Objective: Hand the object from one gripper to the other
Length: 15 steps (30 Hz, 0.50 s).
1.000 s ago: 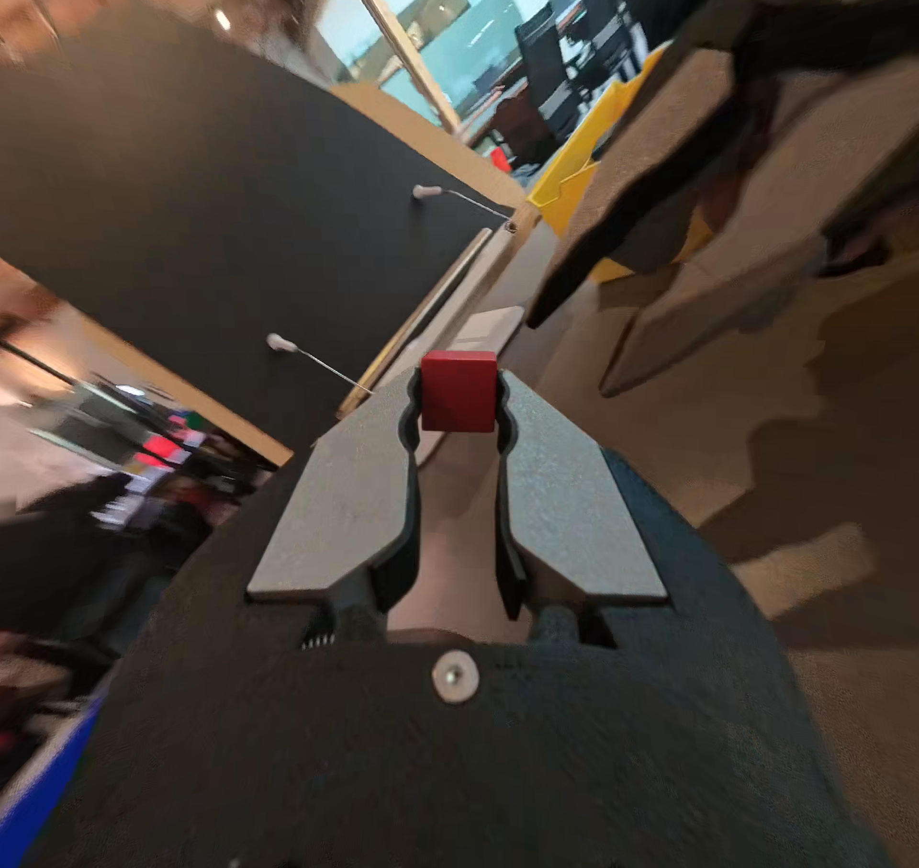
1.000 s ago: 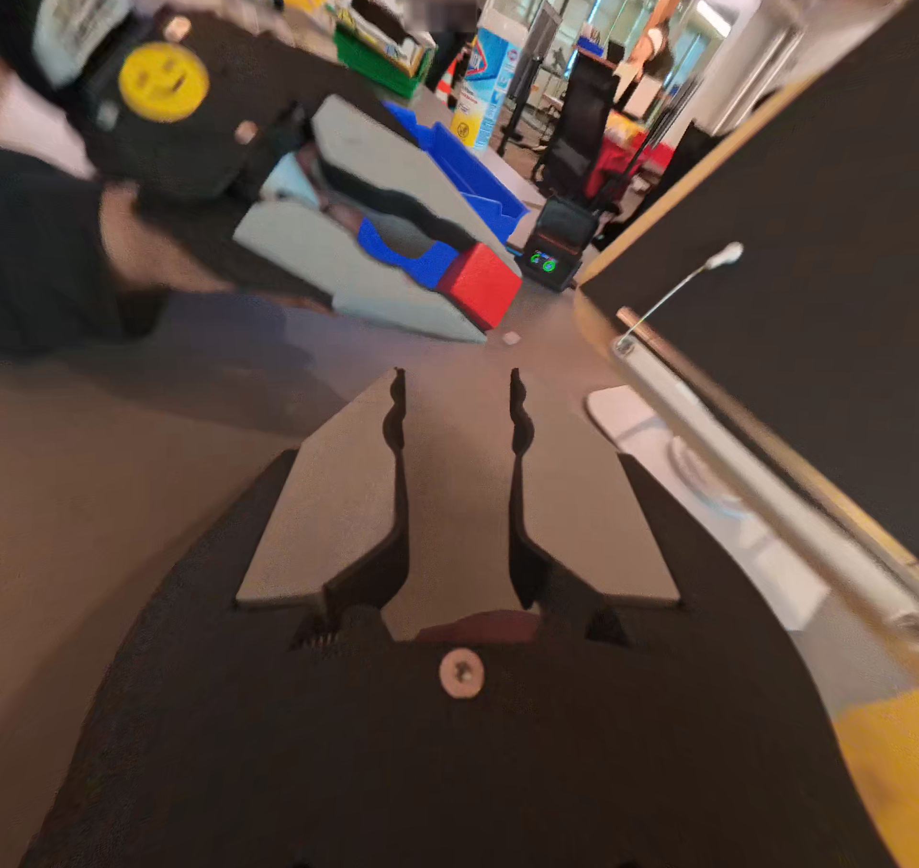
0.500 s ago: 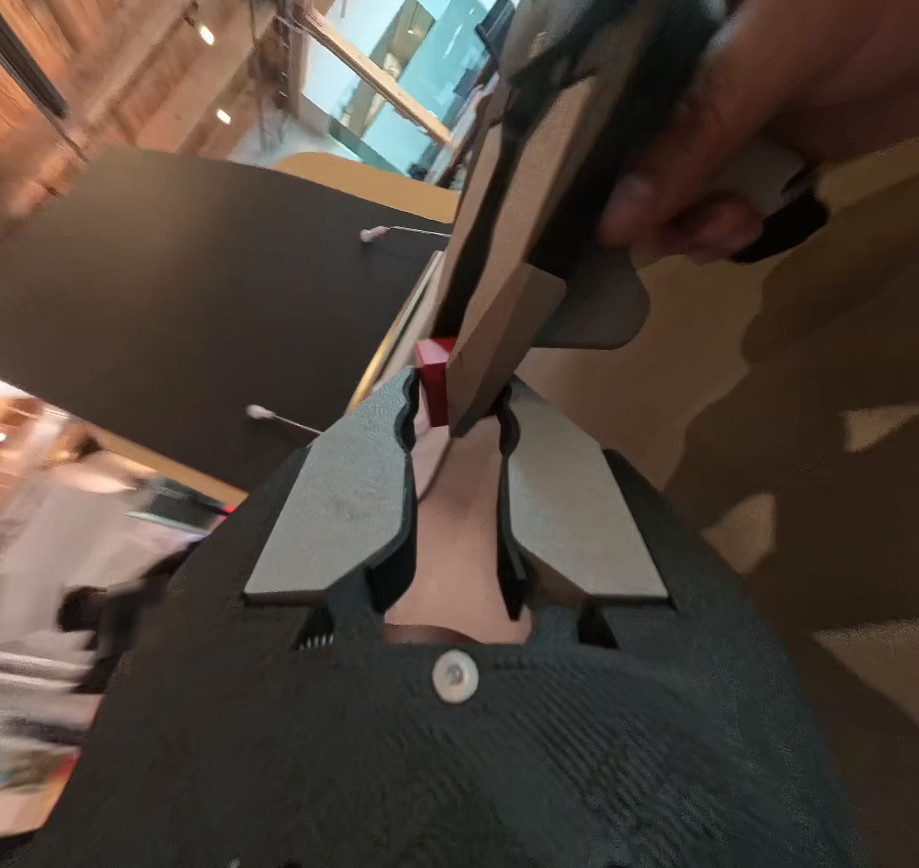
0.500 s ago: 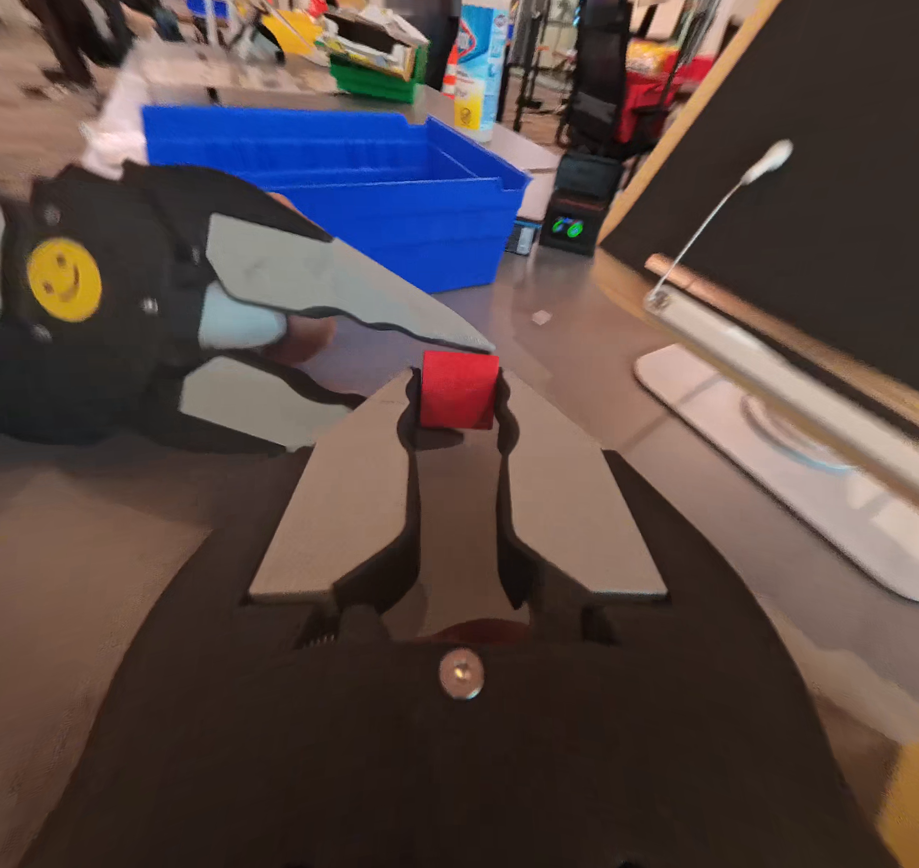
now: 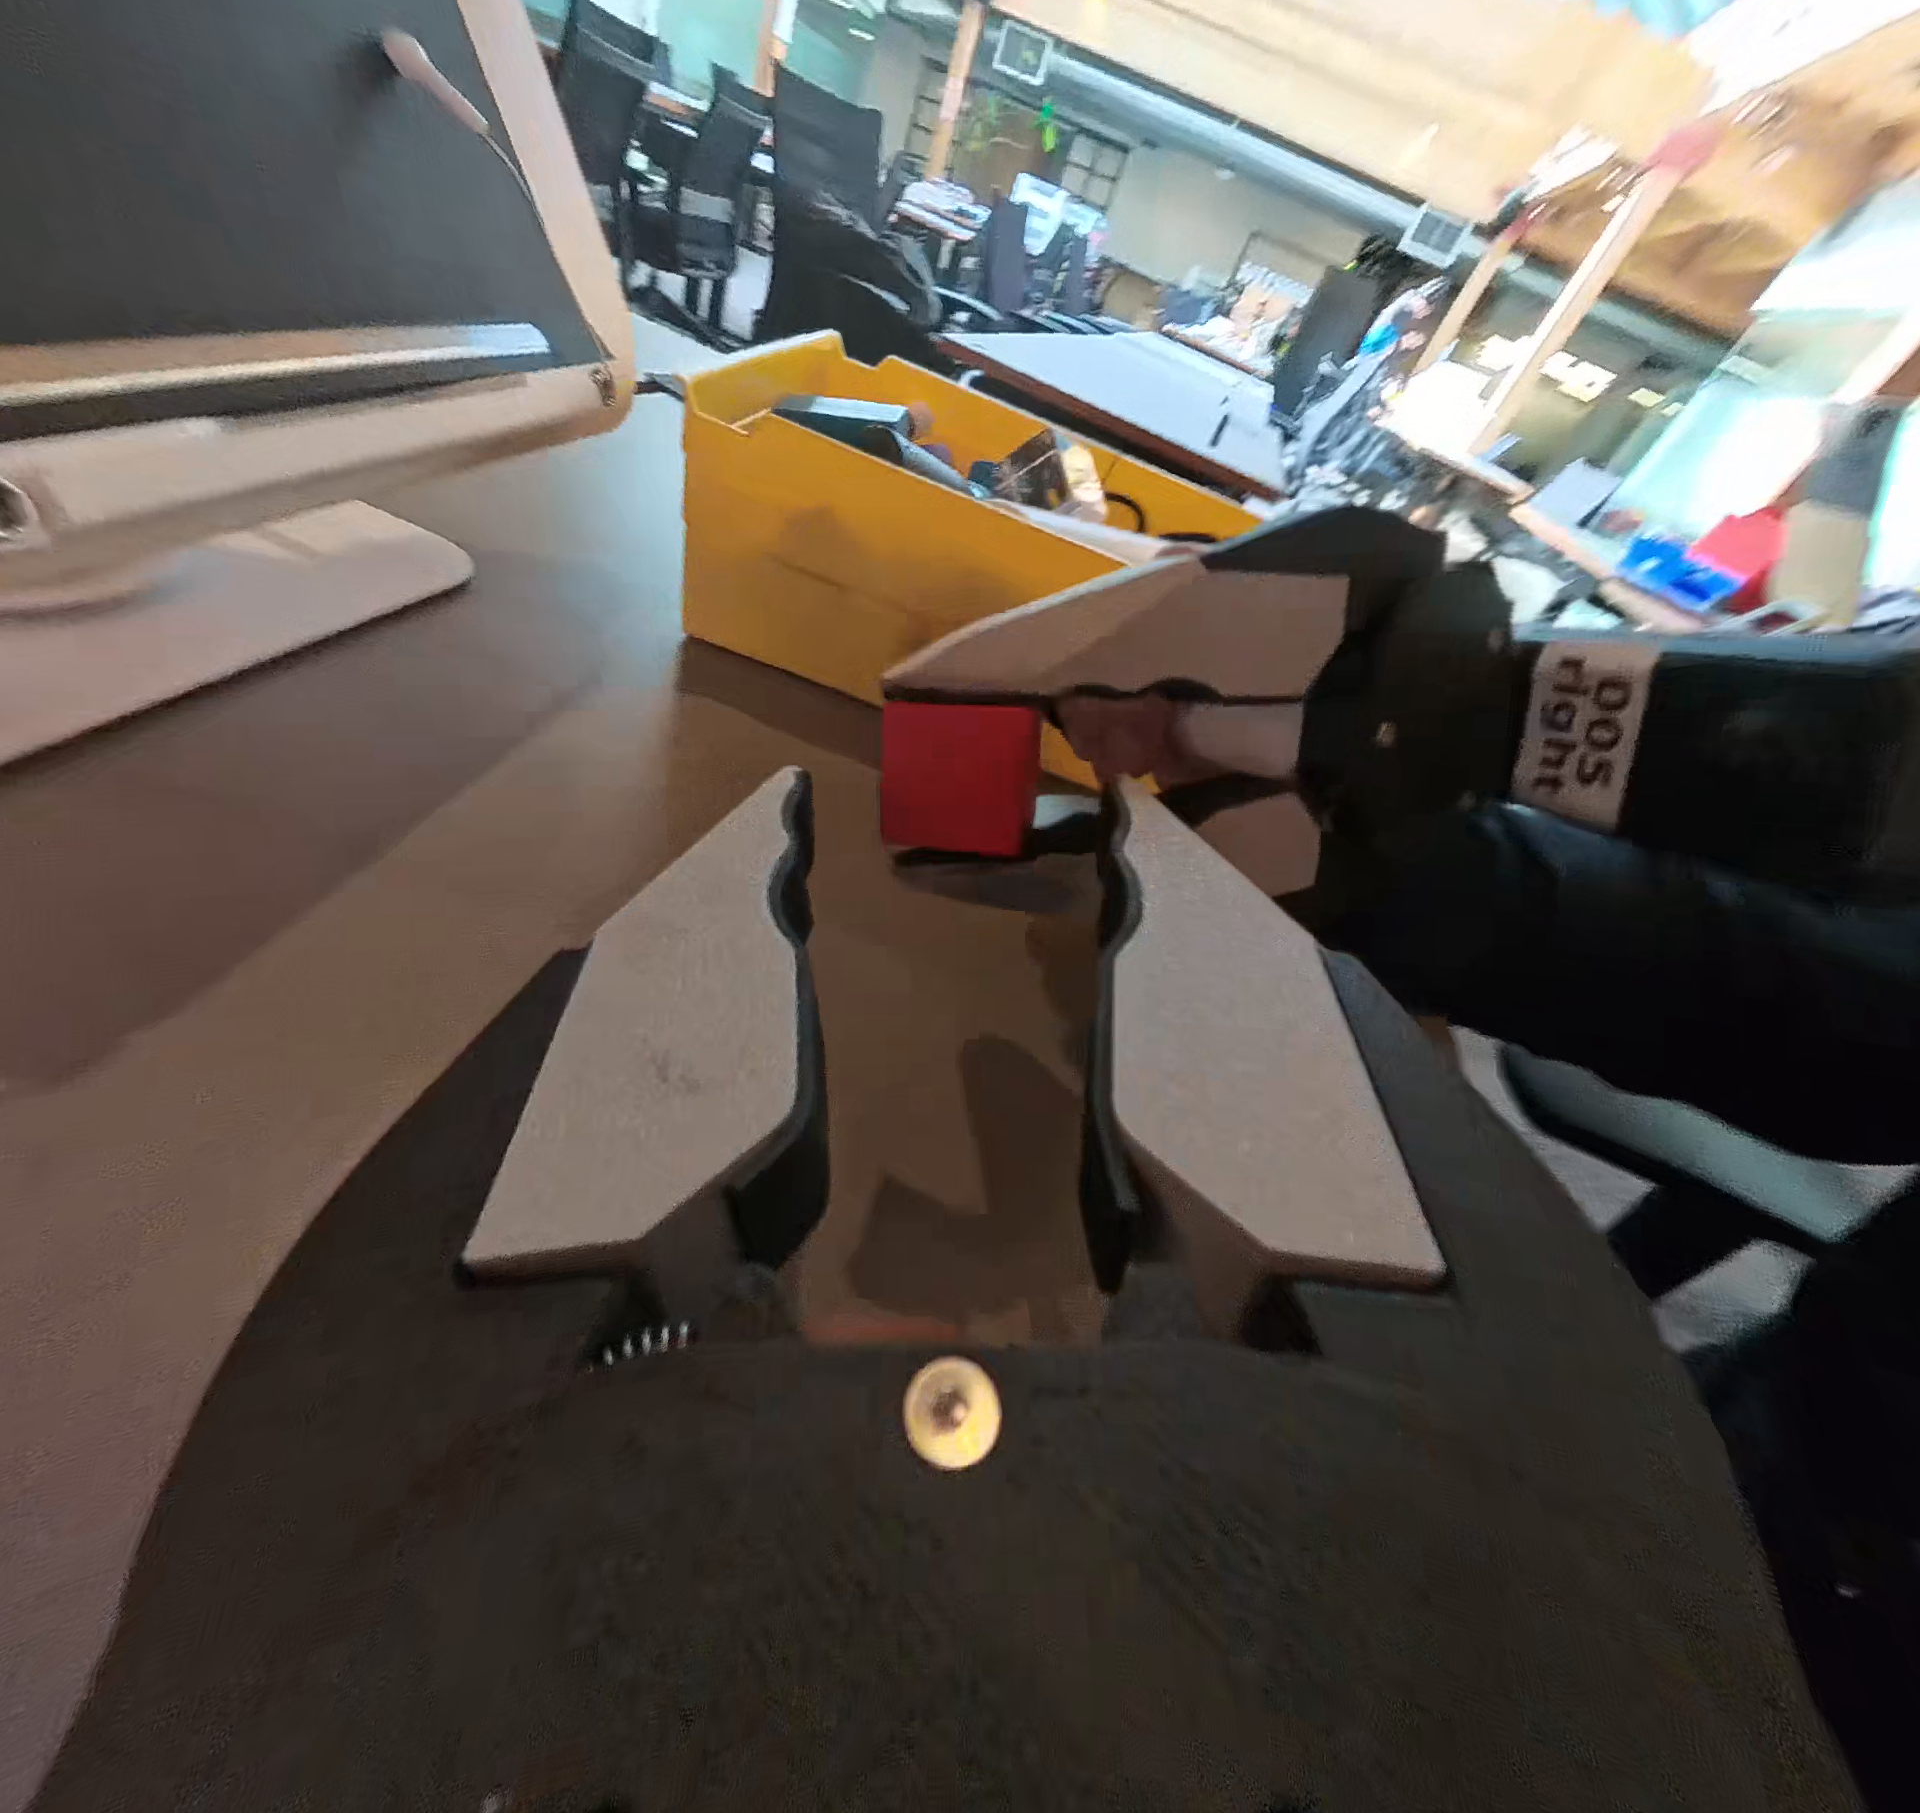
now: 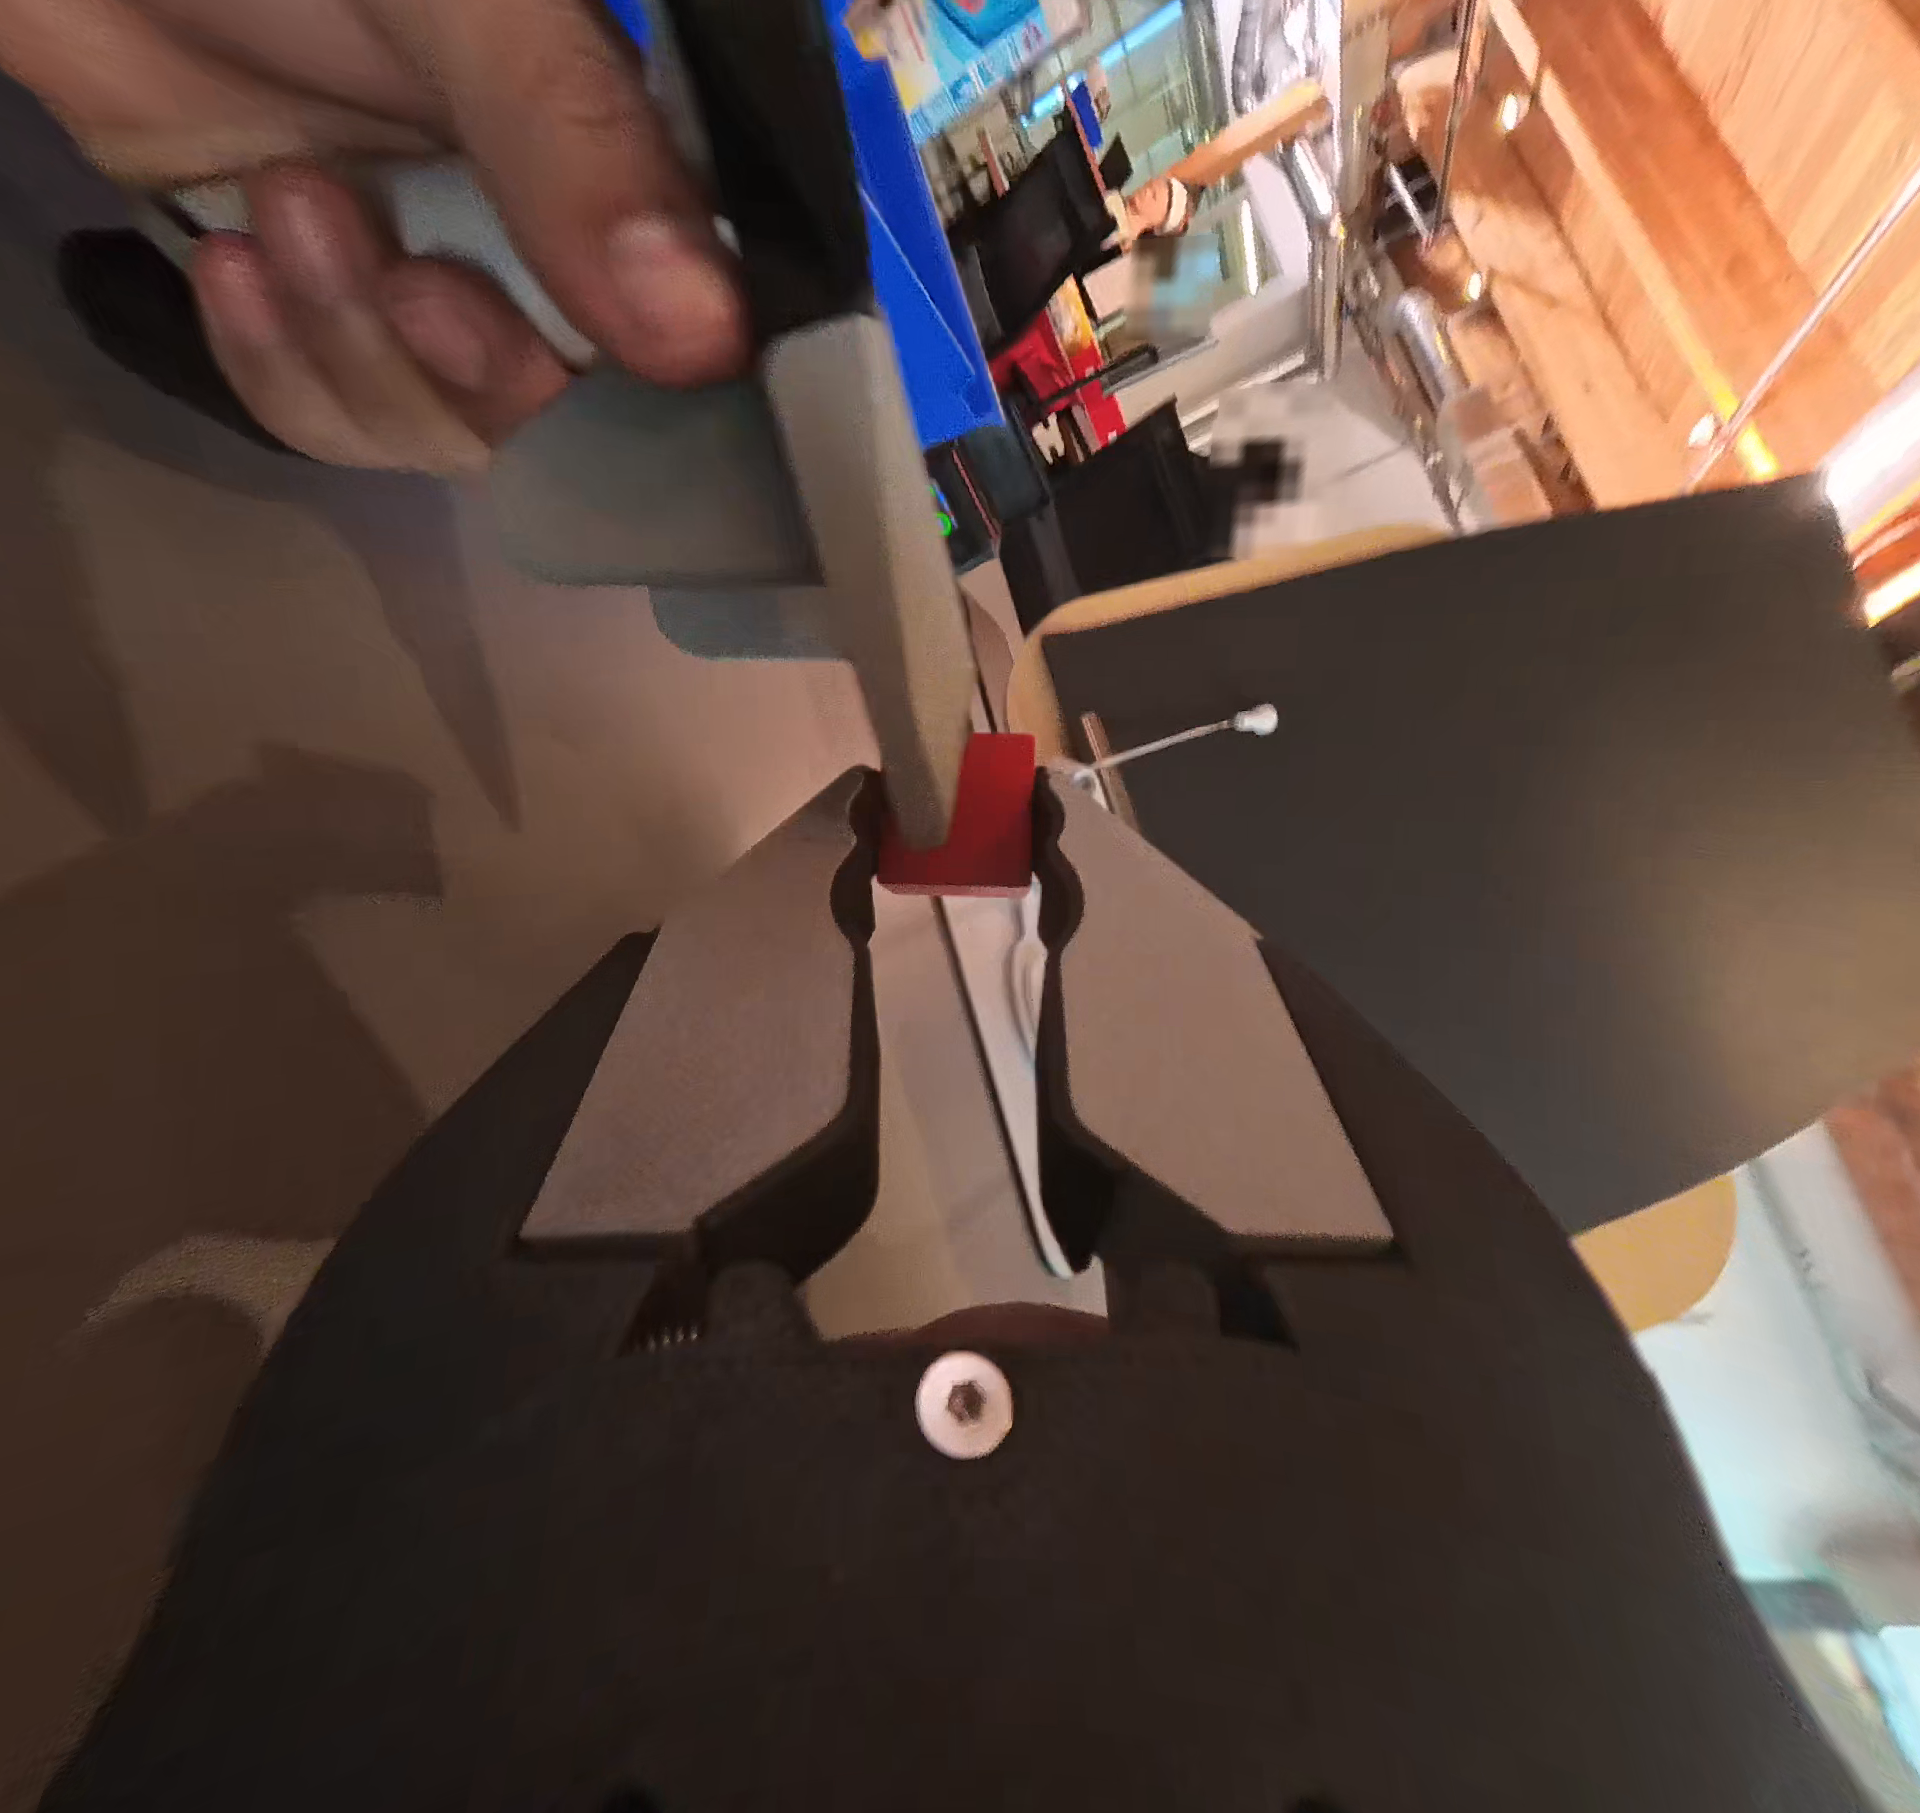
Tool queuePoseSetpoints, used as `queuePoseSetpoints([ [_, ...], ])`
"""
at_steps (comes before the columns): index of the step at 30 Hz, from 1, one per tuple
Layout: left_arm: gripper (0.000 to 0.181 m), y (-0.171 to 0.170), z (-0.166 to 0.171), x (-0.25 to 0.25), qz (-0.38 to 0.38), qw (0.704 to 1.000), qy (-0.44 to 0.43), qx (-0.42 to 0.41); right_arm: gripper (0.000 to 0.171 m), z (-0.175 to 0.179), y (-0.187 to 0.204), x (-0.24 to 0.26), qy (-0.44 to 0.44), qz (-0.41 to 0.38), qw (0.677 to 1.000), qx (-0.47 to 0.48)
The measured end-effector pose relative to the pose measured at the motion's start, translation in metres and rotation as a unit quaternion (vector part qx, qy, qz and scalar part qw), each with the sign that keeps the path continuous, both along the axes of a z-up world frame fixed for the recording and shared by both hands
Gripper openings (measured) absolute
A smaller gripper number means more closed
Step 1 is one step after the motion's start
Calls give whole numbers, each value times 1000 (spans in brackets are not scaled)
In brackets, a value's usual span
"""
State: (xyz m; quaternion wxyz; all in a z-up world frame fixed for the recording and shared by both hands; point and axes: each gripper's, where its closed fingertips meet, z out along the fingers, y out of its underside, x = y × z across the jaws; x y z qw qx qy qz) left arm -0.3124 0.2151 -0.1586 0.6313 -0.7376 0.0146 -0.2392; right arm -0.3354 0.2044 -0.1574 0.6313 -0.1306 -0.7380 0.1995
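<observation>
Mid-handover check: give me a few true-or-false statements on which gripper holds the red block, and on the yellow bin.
1. The right gripper is shut on the red block. True.
2. The left gripper is clamped on the block. False: its fingers stand wide apart with nothing between them.
3. In the left wrist view, a yellow bin stands behind the block. True.
4. The bin is empty. False: several items lie in it.
</observation>
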Motion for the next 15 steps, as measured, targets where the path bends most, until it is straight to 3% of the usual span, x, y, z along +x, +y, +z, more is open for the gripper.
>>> queuePoseSetpoints([
  [4,26,-3,-2,7,-28,1000,5,-5,26,-7,-12,4,-5,17,999,38],
  [8,26,1,-11,-11,56,982,182,-13,29,-14,-7,2,-46,17,999,-21],
  [12,25,-2,0,-37,185,897,401,22,27,-9,11,0,-94,8,980,-174],
  [15,25,-1,-3,-40,209,835,508,18,32,-5,15,-3,-128,18,943,-306],
])
